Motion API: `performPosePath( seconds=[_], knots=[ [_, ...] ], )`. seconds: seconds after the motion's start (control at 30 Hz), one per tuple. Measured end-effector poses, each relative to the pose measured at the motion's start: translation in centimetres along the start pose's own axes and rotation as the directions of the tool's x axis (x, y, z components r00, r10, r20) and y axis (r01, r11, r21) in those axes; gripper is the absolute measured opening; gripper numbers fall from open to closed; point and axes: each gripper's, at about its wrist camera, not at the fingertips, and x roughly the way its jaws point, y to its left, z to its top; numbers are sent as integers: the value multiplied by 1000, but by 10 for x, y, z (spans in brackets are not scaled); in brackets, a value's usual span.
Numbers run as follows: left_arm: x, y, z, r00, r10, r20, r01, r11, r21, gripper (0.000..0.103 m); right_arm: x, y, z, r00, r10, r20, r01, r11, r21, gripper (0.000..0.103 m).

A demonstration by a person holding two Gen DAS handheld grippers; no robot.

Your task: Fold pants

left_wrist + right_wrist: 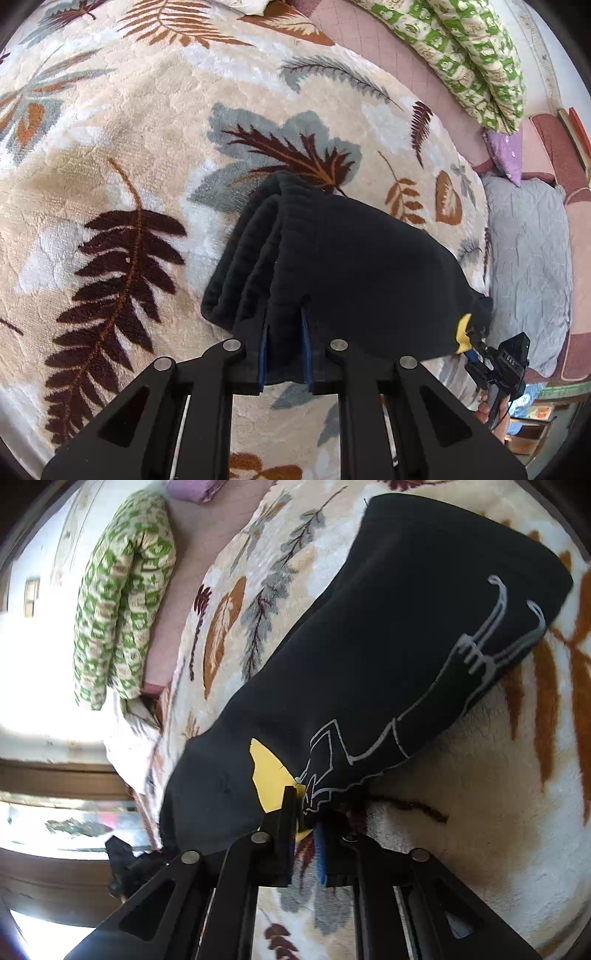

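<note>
The black pants (332, 258) are folded into a thick bundle, held just above a leaf-patterned blanket (110, 147). My left gripper (285, 325) is shut on the near edge of the bundle, where several ribbed layers stack. My right gripper (308, 812) is shut on the other end, by a yellow patch (271, 771) and grey line print (480, 653). The right gripper also shows in the left wrist view (498, 362) at the pants' right end. The pants (388, 646) stretch away from it across the blanket (461, 812).
A green-and-cream patterned quilt (469, 55) lies rolled at the far side on a pink sheet (354, 40). A grey cover (528, 258) and a purple pillow (506, 155) lie beyond the blanket's right edge. A bright window (33, 657) is at the left.
</note>
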Motion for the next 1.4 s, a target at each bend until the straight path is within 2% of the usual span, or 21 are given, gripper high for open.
performPosePath(
  seconds=[0.07, 0.1, 0.2, 0.3, 0.37, 0.43, 0.5, 0.57, 0.63, 0.7, 0.73, 0.77, 0.8, 0.87, 0.97, 1.03, 1.1, 1.27, 1.37, 1.4],
  knots=[
    [-6, -2, -3, 1000, -12, -24, 12, 1000, 21, 16, -8, 3, 0, 1000, 11, -12, -12, 1000, -5, 37],
    [-12, -4, -7, 1000, -13, -26, 14, 999, 41, 16, -16, 5, -1, 1000, -4, -16, 4, 1000, -17, 40],
    [-36, -16, -18, 1000, 4, 14, -6, 993, 121, 19, -52, 11, -3, 1000, -5, 4, 5, 997, -80, 40],
    [-54, -50, -26, 998, 23, 67, -40, 965, 260, 19, -101, 11, 8, 992, -15, 126, 32, 990, -136, 42],
    [-53, -76, -26, 997, 22, 77, -46, 946, 322, 24, -121, 9, 24, 975, -78, 206, 111, 981, -158, 43],
    [-42, -109, -24, 997, 29, 69, -53, 925, 377, 30, -123, 9, 41, 970, -101, 219, 139, 977, -162, 44],
    [-26, -137, -18, 997, 50, 54, -68, 908, 414, 30, -112, 9, 57, 974, -125, 190, 158, 972, -174, 44],
    [-8, -167, -14, 997, 66, 40, -77, 881, 466, 31, -96, 14, 70, 960, -196, 202, 238, 948, -211, 43],
    [2, -186, -12, 993, 101, 58, -117, 851, 512, 31, -87, 16, 78, 949, -222, 225, 273, 934, -232, 43],
    [9, -196, -5, 982, 155, 107, -188, 815, 548, 31, -78, 18, 86, 949, -237, 210, 287, 923, -255, 44],
    [8, -193, 0, 977, 170, 126, -211, 813, 542, 31, -74, 17, 88, 949, -252, 190, 298, 913, -278, 44],
    [6, -188, 5, 975, 176, 136, -221, 819, 530, 31, -70, 19, 90, 943, -273, 189, 320, 900, -295, 44],
    [0, -176, 15, 973, 180, 142, -227, 837, 498, 31, -68, 20, 91, 936, -294, 192, 343, 884, -317, 44],
    [-13, -141, 37, 975, 184, 127, -220, 887, 407, 31, -67, 19, 93, 931, -310, 193, 360, 865, -349, 45],
    [-23, -93, 61, 979, 184, 83, -200, 939, 278, 31, -70, 15, 98, 950, -256, 179, 306, 879, -365, 56],
    [-24, -62, 69, 990, 140, 21, -142, 972, 187, 30, -67, 12, 99, 959, -241, 152, 281, 886, -369, 56],
    [-19, -50, 71, 994, 110, -23, -105, 982, 158, 30, -63, 9, 99, 967, -220, 128, 252, 897, -364, 56],
    [-3, -43, 65, 991, 98, -92, -84, 986, 146, 31, -58, 6, 101, 974, -184, 129, 217, 920, -325, 56],
    [8, -42, 62, 980, 144, -140, -122, 980, 158, 36, -52, 9, 100, 971, -212, 113, 238, 911, -336, 56],
    [11, -40, 59, 969, 195, -152, -171, 972, 159, 36, -52, 10, 101, 970, -215, 113, 241, 910, -337, 56]
  ],
)
